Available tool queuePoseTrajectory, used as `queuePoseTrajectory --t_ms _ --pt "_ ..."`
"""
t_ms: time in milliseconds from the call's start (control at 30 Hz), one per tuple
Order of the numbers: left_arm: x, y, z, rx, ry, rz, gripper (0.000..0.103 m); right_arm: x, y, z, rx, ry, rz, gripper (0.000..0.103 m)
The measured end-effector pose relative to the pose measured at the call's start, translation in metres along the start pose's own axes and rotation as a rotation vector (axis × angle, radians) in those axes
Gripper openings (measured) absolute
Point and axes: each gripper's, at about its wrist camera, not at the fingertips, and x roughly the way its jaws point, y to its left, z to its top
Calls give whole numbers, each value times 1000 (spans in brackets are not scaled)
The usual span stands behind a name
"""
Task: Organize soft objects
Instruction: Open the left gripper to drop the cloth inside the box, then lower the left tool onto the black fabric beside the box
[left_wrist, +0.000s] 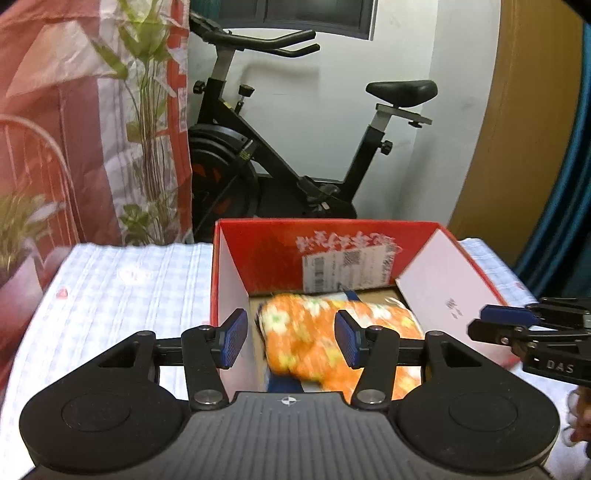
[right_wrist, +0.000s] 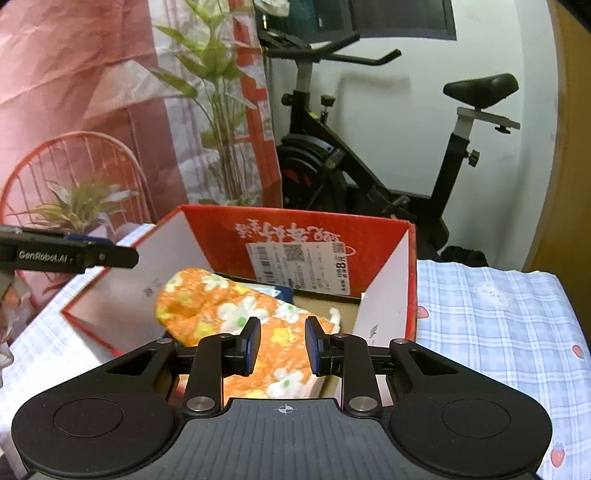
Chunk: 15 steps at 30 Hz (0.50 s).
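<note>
**Both hand-held grippers open over the red box; floral cloth inside**

Left hand-held gripper (left_wrist: 291, 339): jaws wide apart, blue pads facing each other, nothing between them. It hangs over the near end of the red box (left_wrist: 325, 242). Its left pad sits in front of the box's white left inner wall; I cannot tell whether they touch. Its right pad is seen against the cloth, contact likewise unclear.

Right hand-held gripper (right_wrist: 282, 345): jaws apart, but narrower than the left's. No object is pinched. The gap frames the cloth below; cannot tell if the pads touch the fabric. In the left wrist view this gripper shows at the right edge, just beside the box's right flap.

Orange floral cloth (right_wrist: 236, 314): soft, bunched, orange with white and yellow flowers. It lies inside the box on the cardboard floor, toward the near side, with one lump raised toward the left wall. It is motion-blurred in the left wrist view. A bit of blue fabric (right_wrist: 284, 291) peeks out behind it.

The box stands open on the surface (right_wrist: 498, 325), which is covered with a blue-and-white checked cloth. A shipping label (right_wrist: 301, 267) is stuck on the far inner wall.

Beyond the far edge: an exercise bike (left_wrist: 280, 147), potted plants (right_wrist: 218, 110), and a red wire basket (right_wrist: 74, 177).
</note>
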Motion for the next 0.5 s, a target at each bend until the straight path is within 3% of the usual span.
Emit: queuePoseTrajectory --t_ms 100,267,300,367,500 --pt "-21 -2 -13 -6 3 -17 55 -16 7 -4 -2 -14 12 31" --pt "-54 -7 -35 3 8 -37 55 -48 25 -15 -27 -76 -18 70" --pt "-61 -8 -41 0 13 -46 55 -53 28 -18 -31 -88 -29 74" --pt "-71 -11 -55 -7 26 -54 55 -66 32 -25 -29 -111 -28 93" --pt "-80 -20 -94 -35 111 -77 55 -87 37 -40 -35 -135 -18 103"
